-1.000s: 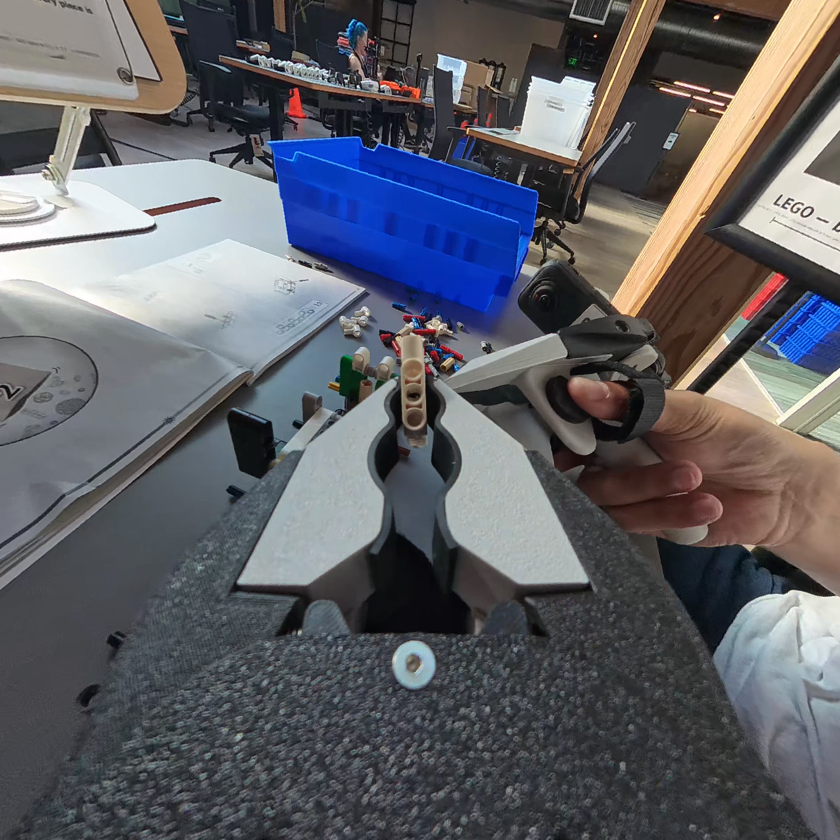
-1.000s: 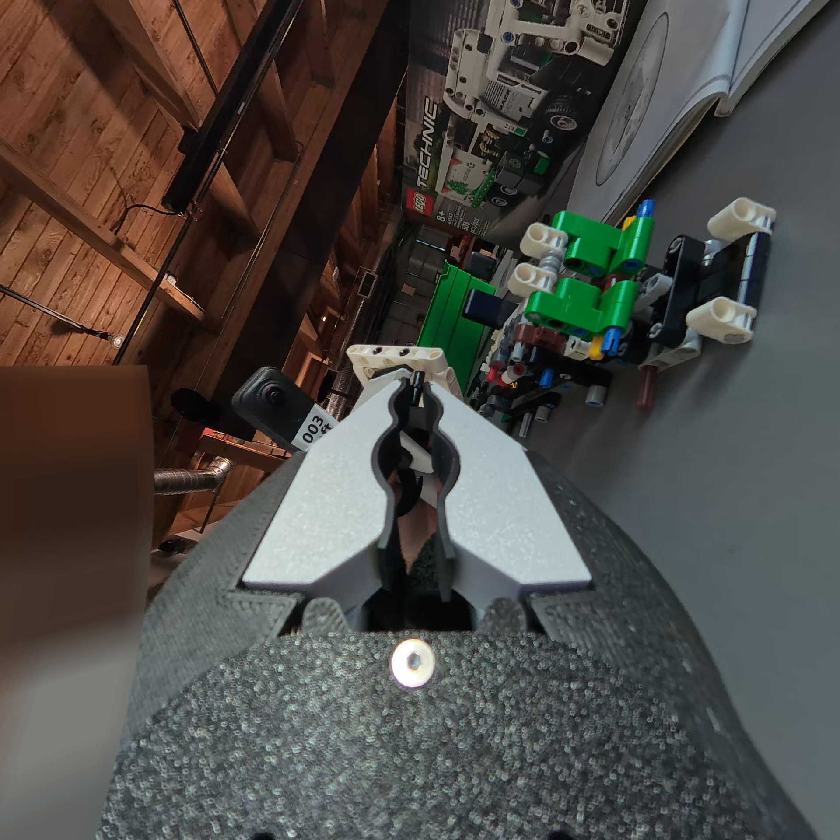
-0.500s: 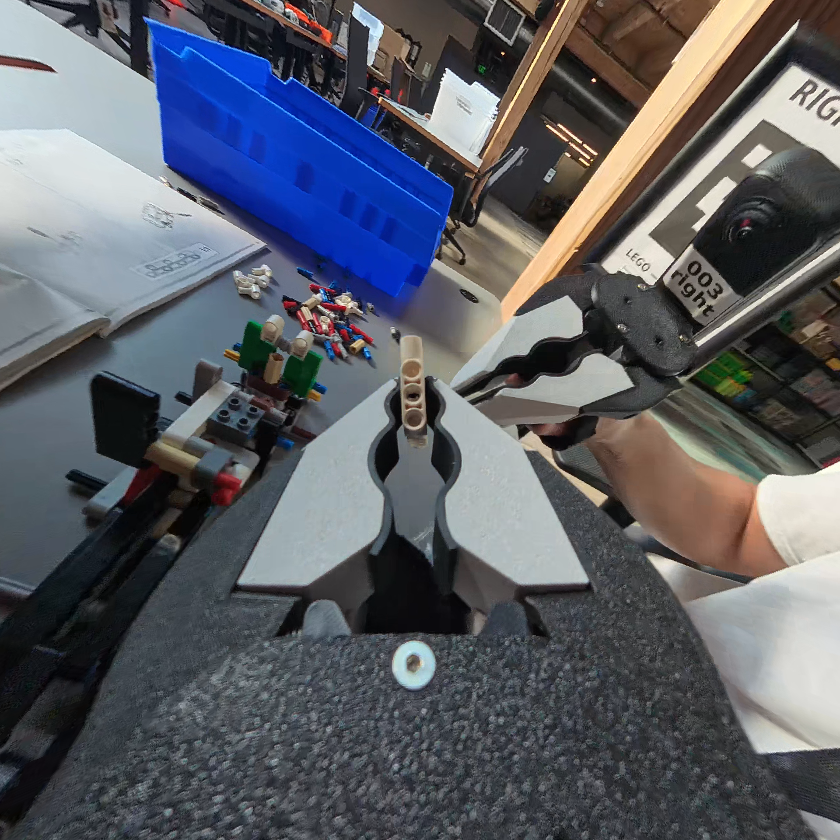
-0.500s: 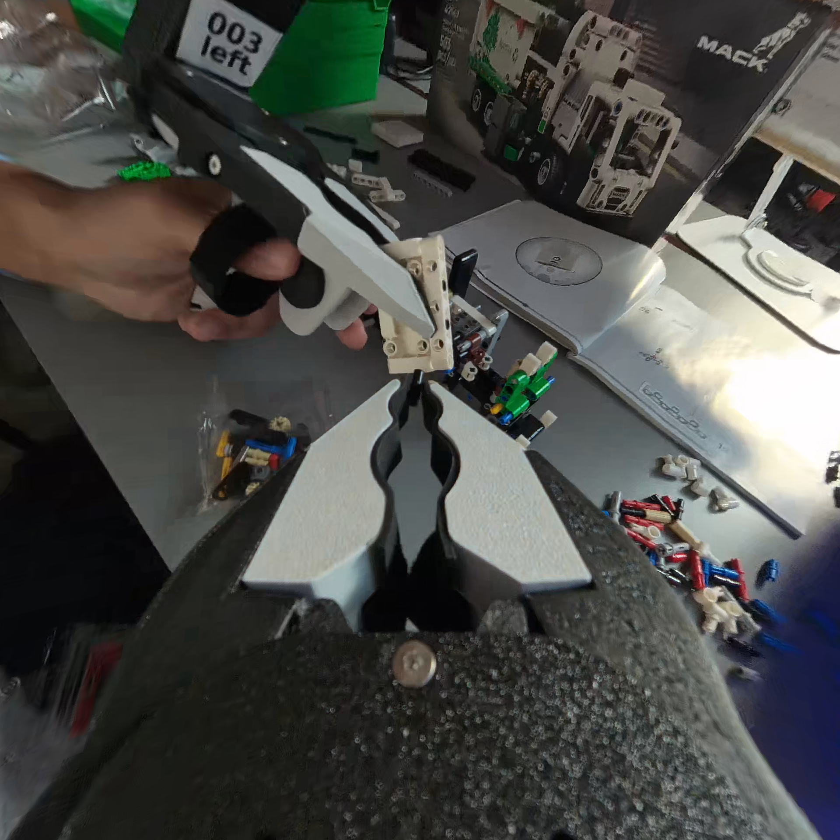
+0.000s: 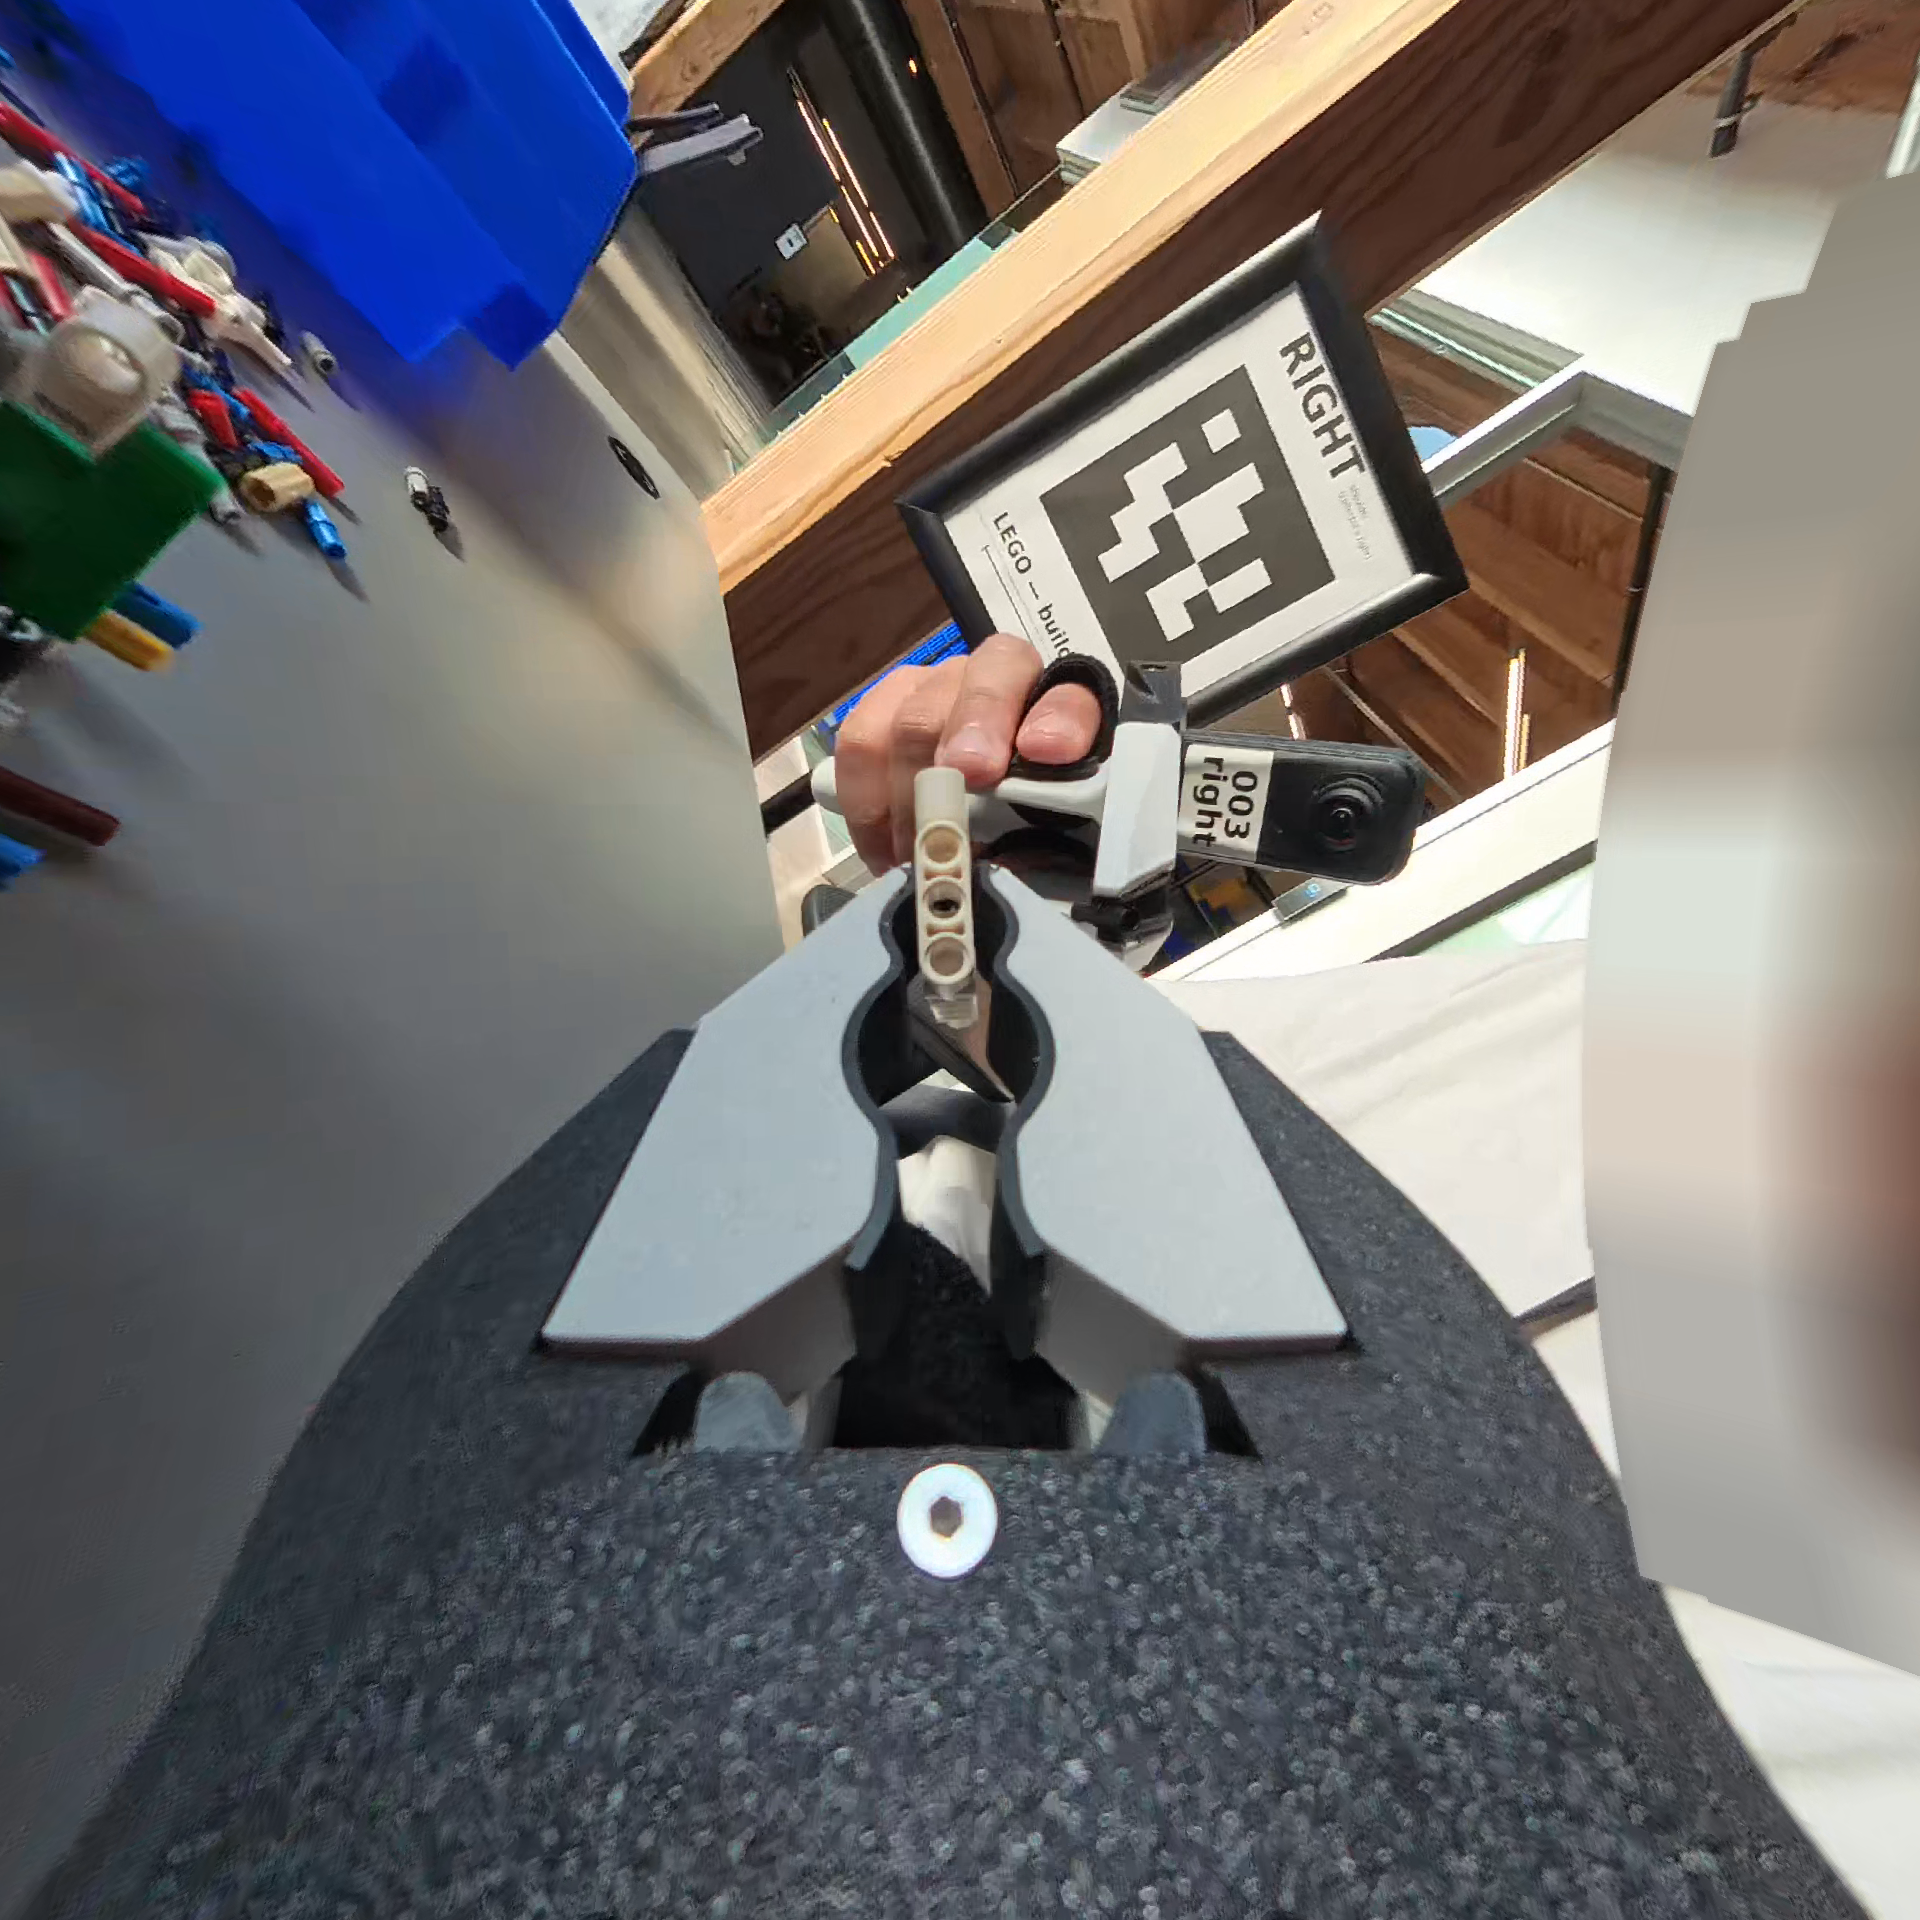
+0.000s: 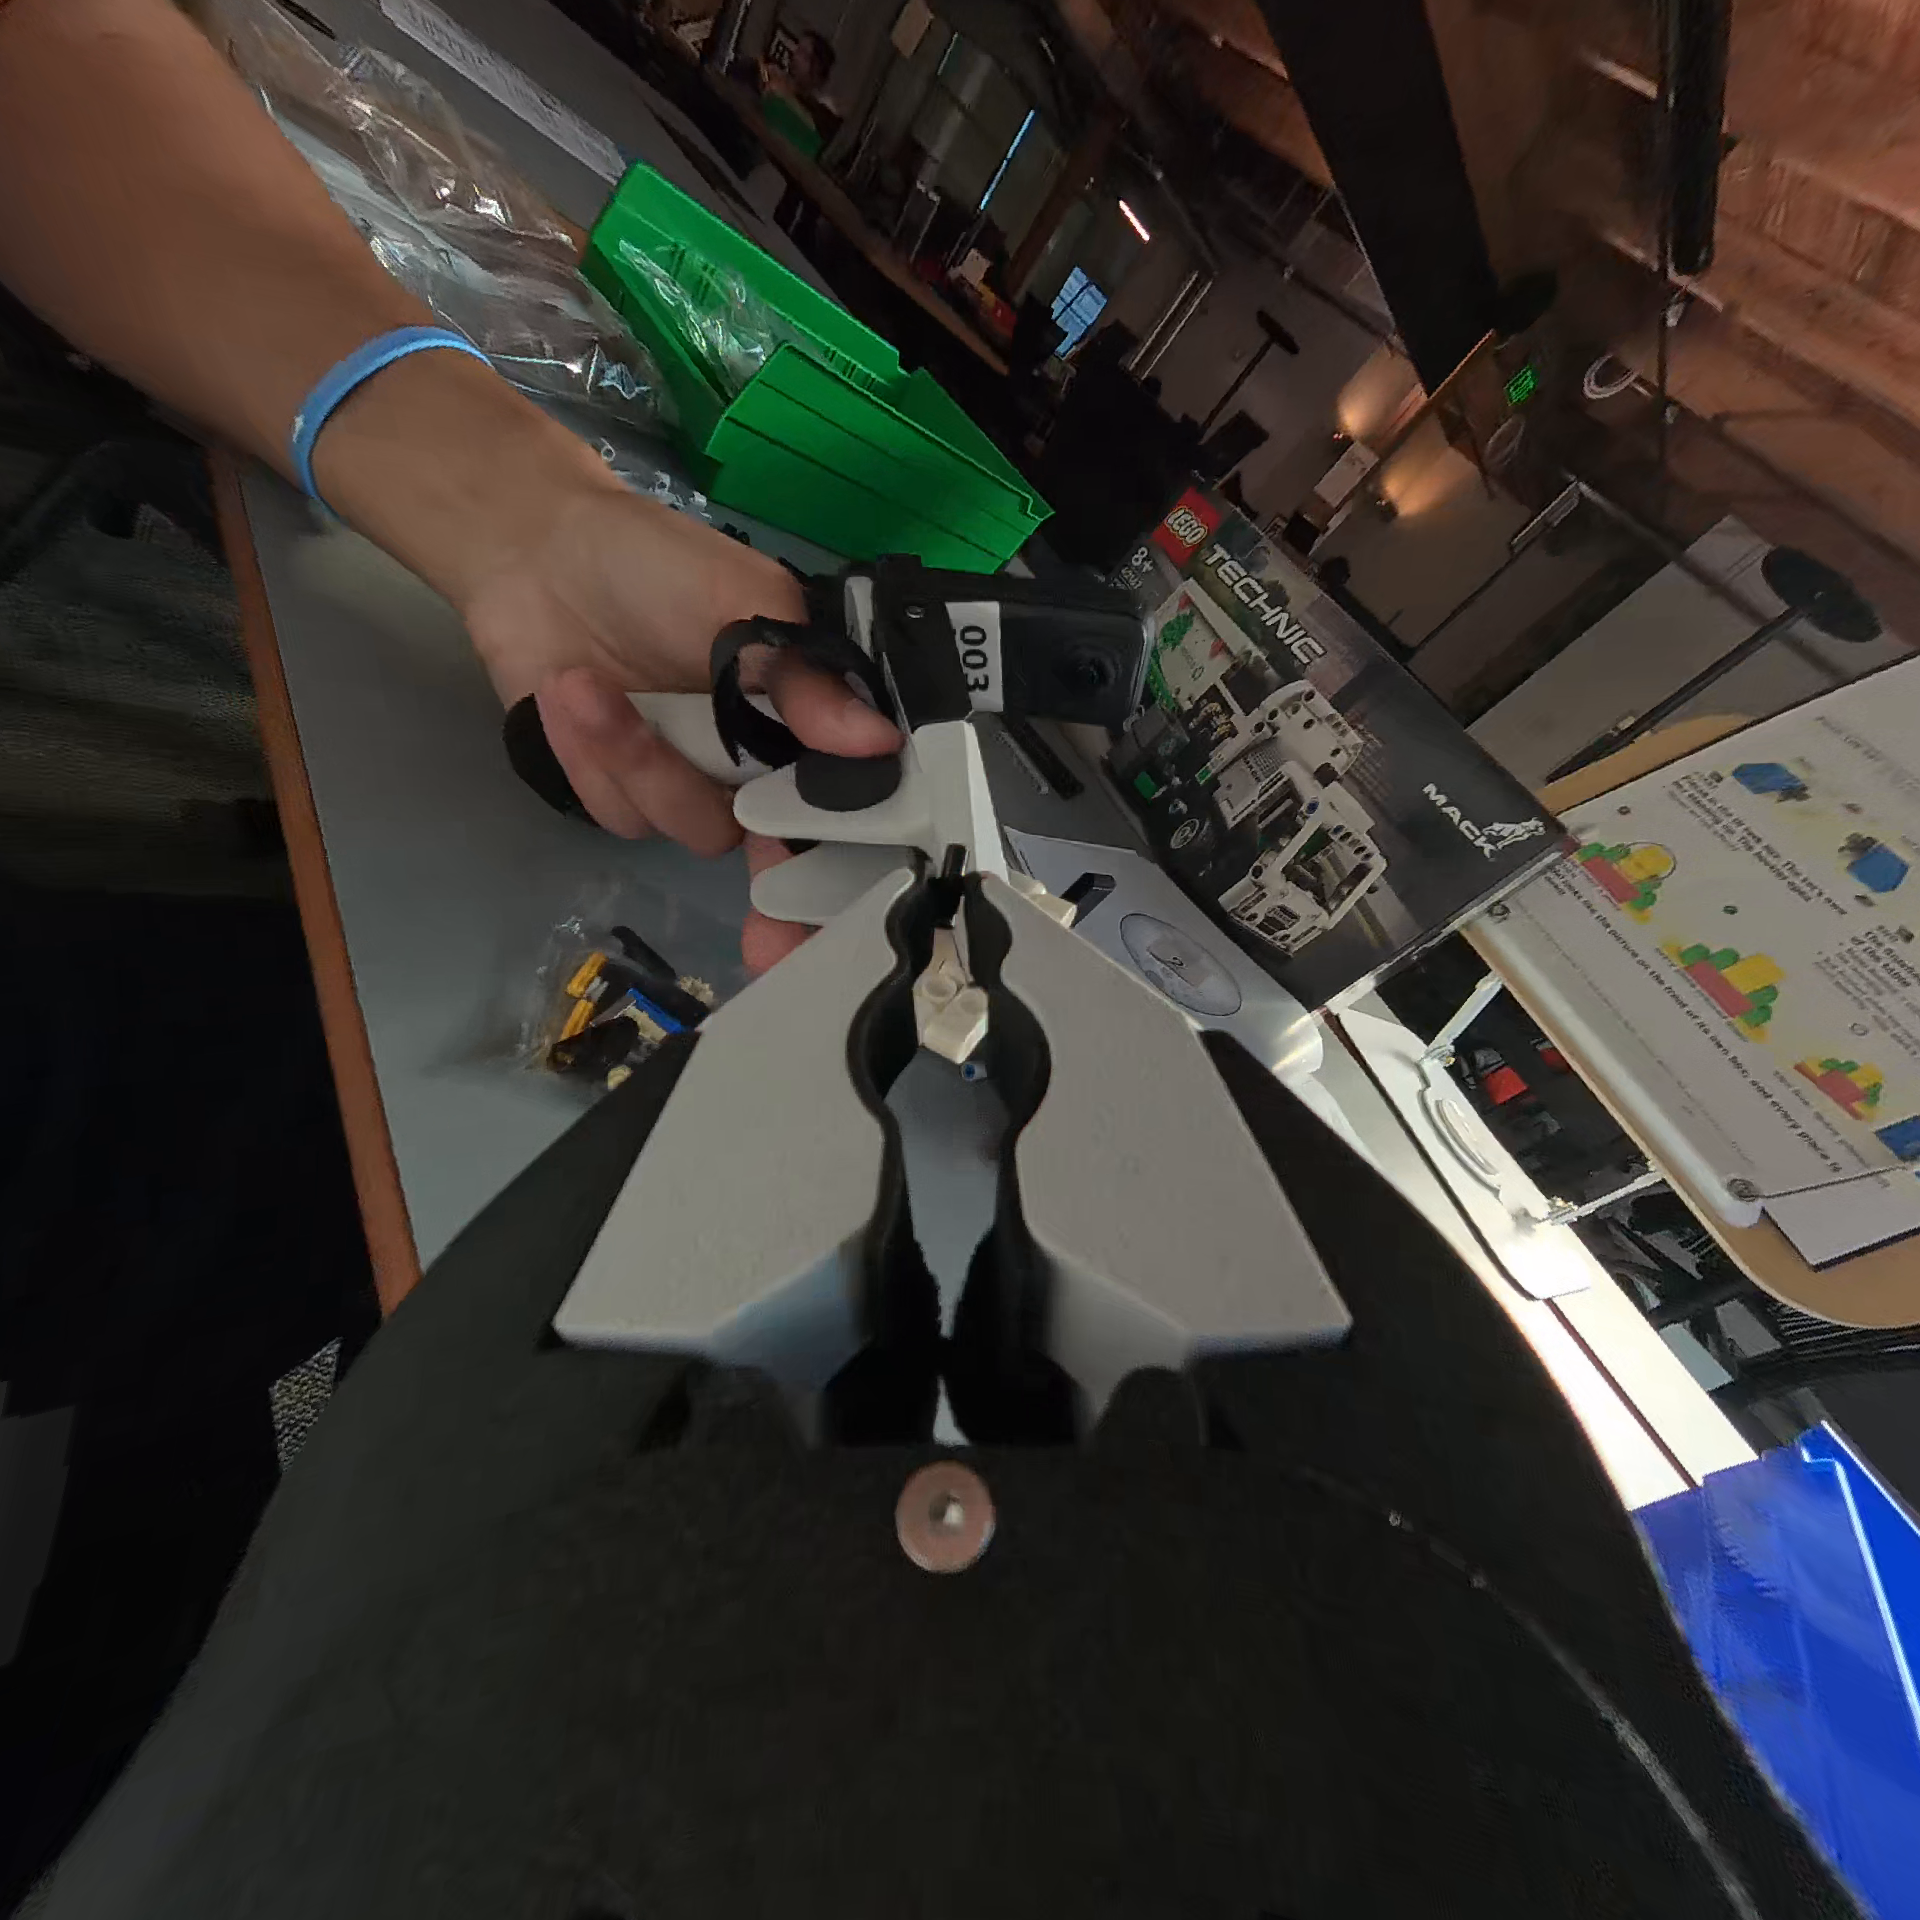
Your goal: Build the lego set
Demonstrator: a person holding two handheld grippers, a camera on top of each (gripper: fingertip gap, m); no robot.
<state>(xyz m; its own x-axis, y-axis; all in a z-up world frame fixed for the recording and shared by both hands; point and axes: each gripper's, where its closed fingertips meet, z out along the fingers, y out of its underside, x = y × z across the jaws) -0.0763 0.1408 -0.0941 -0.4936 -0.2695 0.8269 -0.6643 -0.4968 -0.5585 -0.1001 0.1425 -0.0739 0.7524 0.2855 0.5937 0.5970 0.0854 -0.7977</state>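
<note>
Two handheld grippers are in view, raised above a grey table (image 5: 436, 831). Left wrist view, left to right: loose coloured building pieces (image 5: 208, 416) lie scattered on the table beside a blue bin (image 5: 343, 156). The left gripper (image 5: 948, 904) pinches a tan holed beam (image 5: 943, 894) between its fingertips, the beam standing upright past them. Beyond it a hand (image 5: 935, 748) holds the right gripper, with a framed marker card (image 5: 1184, 520) behind. Right wrist view: a bag of small parts (image 6: 613, 1008) rests on the table. The right gripper (image 6: 951, 894) is closed on a small black pin (image 6: 948, 883), close to the left gripper's fingers (image 6: 977, 810). A green bin (image 6: 831, 436) and boxed set (image 6: 1330, 790) stand behind.
</note>
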